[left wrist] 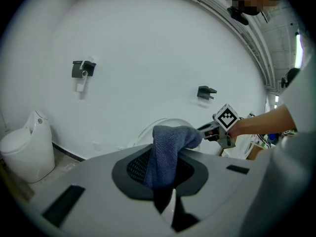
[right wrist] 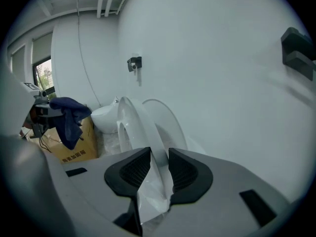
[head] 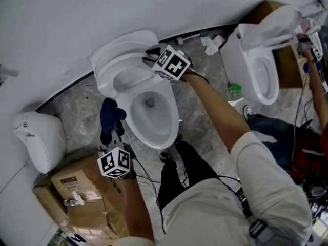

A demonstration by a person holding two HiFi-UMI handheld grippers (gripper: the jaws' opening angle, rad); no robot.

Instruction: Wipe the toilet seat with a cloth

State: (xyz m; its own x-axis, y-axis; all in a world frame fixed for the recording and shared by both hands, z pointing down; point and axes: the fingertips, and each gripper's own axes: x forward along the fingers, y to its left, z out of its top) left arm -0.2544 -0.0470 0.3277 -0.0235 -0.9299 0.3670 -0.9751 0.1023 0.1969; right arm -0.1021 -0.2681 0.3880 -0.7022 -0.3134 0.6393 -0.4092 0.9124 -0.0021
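Note:
A white toilet [head: 151, 111] stands against the wall with its seat [head: 120, 78] lifted partway off the bowl and its lid [head: 118, 47] behind it. My right gripper [head: 149, 60] is shut on the seat's far right rim. In the right gripper view the white seat rim [right wrist: 157, 154] runs between the dark pads. My left gripper [head: 111, 135] hovers left of the bowl, shut on a dark blue cloth [head: 110, 116] that stands up from the jaws. In the left gripper view the cloth [left wrist: 165, 154] is pinched in the jaws and droops over to the right.
A second toilet [head: 259, 68] stands at the right, with a seated person [head: 307, 142] beside it. A white urinal [head: 38, 137] lies at the left. Cardboard boxes [head: 82, 193] sit near my left arm. A green bottle [head: 234, 88] and cables lie on the floor.

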